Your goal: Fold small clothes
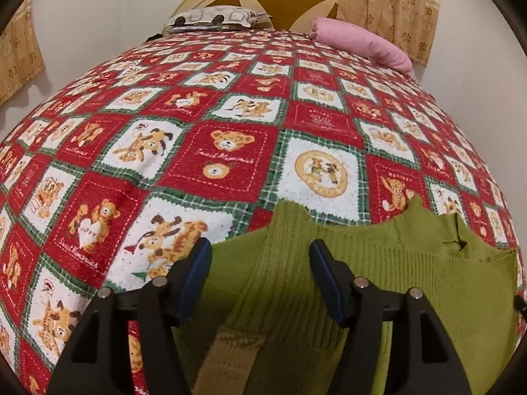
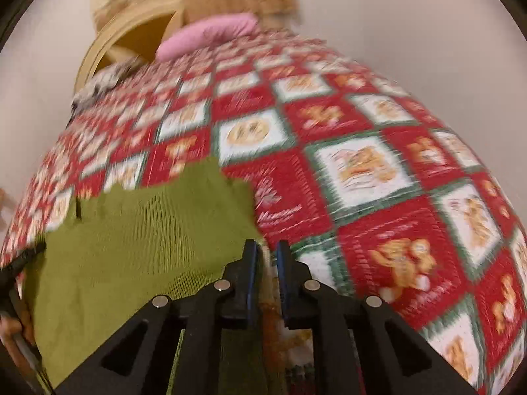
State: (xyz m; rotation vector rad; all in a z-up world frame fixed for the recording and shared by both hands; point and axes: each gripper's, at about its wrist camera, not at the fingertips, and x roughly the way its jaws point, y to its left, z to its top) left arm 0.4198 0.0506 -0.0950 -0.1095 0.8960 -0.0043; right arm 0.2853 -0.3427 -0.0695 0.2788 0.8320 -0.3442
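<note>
My left hand-held gripper (image 1: 260, 251) stood open over the green sweater (image 1: 378, 279), a ribbed sleeve running lengthwise between its jaws, pads clear of the knit. My right hand-held gripper (image 2: 266, 253) was nearly closed at the sweater's right edge, lower centre of its frame; through the blur I couldn't tell whether it pinched cloth. The sweater lay flat on the bed (image 1: 230, 151), filling the lower right of the left view, its body stretching sideways between my hands. It looked olive, ribbed, soft, with a tan cuff (image 1: 230, 355).
</note>
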